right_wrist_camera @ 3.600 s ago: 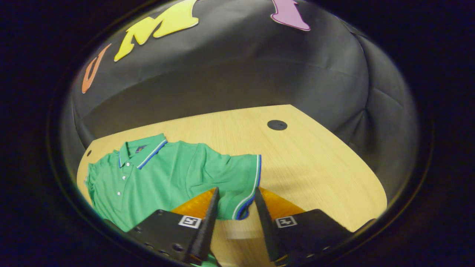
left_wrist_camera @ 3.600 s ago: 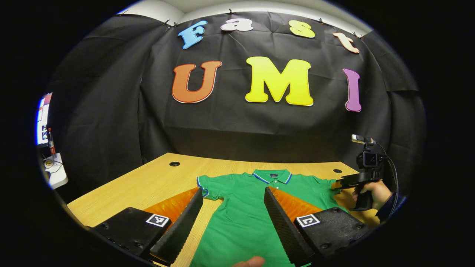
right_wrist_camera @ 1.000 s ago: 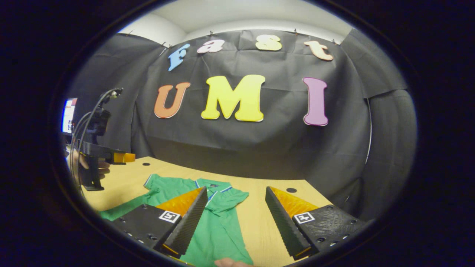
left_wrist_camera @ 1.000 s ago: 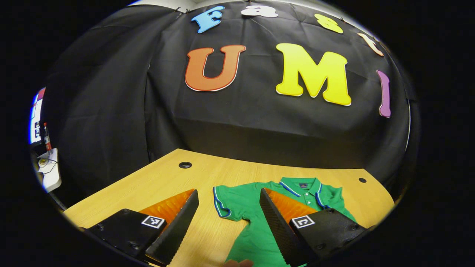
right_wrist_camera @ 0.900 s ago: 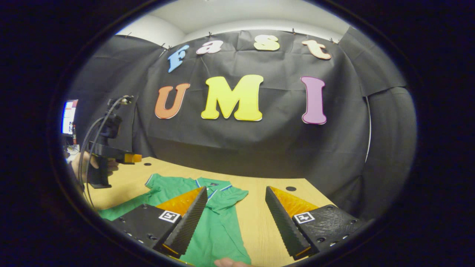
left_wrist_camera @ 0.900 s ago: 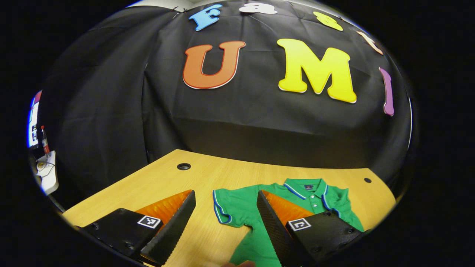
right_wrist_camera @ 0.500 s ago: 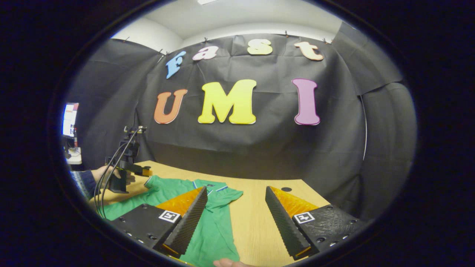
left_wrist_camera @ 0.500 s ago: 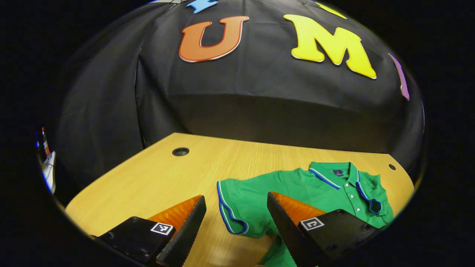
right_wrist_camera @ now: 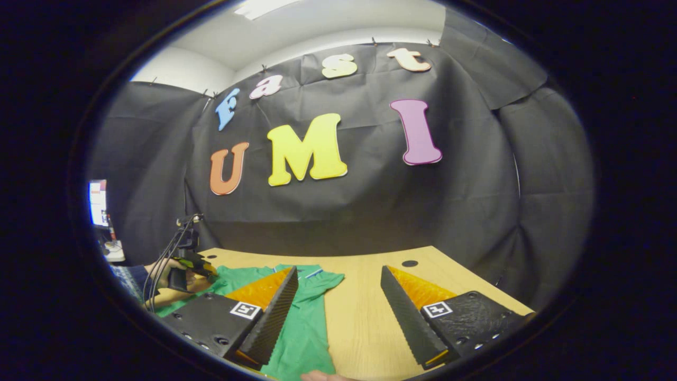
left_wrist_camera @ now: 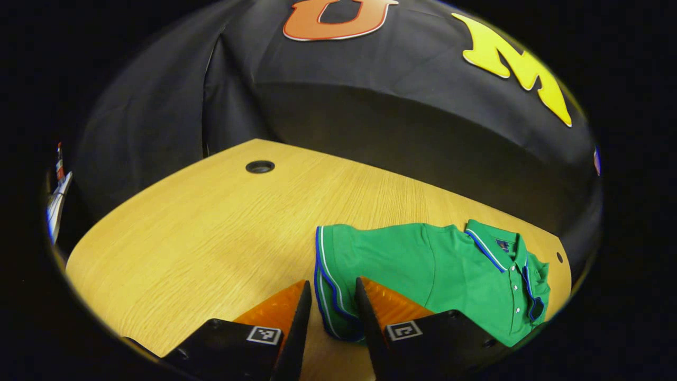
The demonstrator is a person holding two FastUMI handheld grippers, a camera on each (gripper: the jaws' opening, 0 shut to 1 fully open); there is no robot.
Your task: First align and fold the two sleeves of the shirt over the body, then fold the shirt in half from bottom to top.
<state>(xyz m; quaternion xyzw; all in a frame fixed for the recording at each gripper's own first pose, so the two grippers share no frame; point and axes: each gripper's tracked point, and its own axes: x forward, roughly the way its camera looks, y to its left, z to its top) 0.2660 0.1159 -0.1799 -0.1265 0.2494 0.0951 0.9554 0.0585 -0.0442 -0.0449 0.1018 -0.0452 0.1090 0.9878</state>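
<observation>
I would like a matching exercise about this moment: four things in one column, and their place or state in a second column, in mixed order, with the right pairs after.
Things:
1. left gripper
2. right gripper
3. polo shirt's left sleeve
4. cable hole

Place or state:
a. open, above the wooden table, holding nothing
b. spread flat beside the shirt body, striped cuff outward
c. in the bare tabletop, apart from the shirt
d. fingers narrowed around the striped cuff

Pairs: 1-d, 2-a, 3-b, 4-c

Wooden table (left_wrist_camera: pixel 201 233) (grommet holes), black cloth wall (right_wrist_camera: pixel 465 201), white ceiling (right_wrist_camera: pixel 328 21)
</observation>
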